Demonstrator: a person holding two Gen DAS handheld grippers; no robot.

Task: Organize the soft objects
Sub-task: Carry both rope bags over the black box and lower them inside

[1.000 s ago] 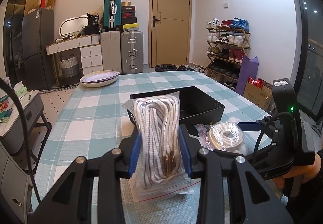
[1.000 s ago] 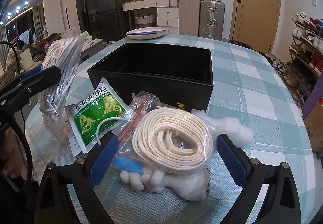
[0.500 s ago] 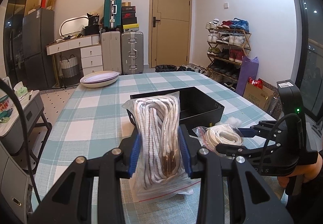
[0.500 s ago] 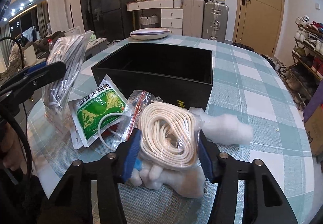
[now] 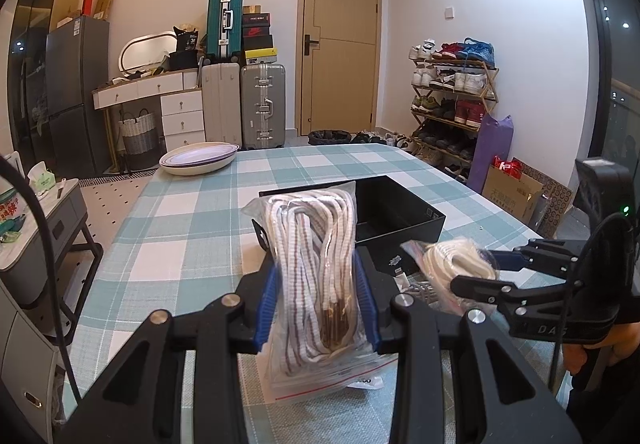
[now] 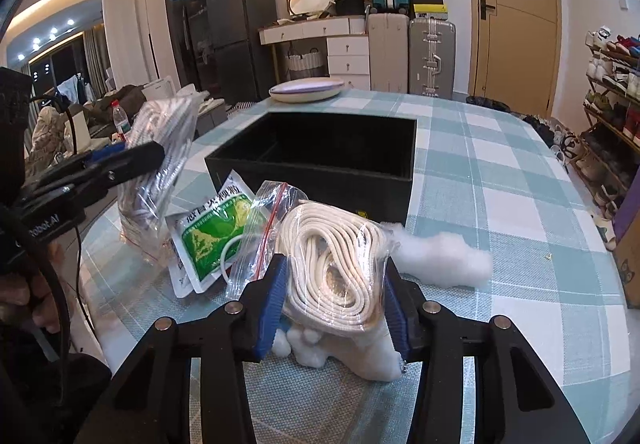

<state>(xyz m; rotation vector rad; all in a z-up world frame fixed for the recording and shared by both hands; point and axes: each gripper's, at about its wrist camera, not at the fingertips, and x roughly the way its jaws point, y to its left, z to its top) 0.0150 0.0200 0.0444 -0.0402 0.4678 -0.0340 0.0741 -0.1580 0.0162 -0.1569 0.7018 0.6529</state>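
My left gripper point(image 5: 318, 308) is shut on a clear zip bag of white-and-brown striped rope point(image 5: 316, 268), held upright above the checked tablecloth; the bag also shows in the right wrist view point(image 6: 160, 163). My right gripper point(image 6: 334, 304) is shut on a clear zip bag of cream coiled rope point(image 6: 332, 252), lifted slightly; it also shows in the left wrist view point(image 5: 452, 264). An open black box point(image 6: 320, 163) stands just behind both bags. White stuffing point(image 6: 436, 256) lies under and right of the cream bag. A green-printed packet point(image 6: 208, 236) lies between the two bags.
A stack of shallow plates point(image 5: 198, 159) sits at the table's far left edge. The table point(image 5: 180, 228) has a teal checked cloth. A grey side cabinet point(image 5: 40, 240) stands left of the table. A shoe rack point(image 5: 452, 103) and cardboard box point(image 5: 516, 191) stand to the right.
My right gripper closed from wide open onto the cream rope bag and raised it a little off the stuffing. My left gripper kept hold of the striped rope bag, almost still.
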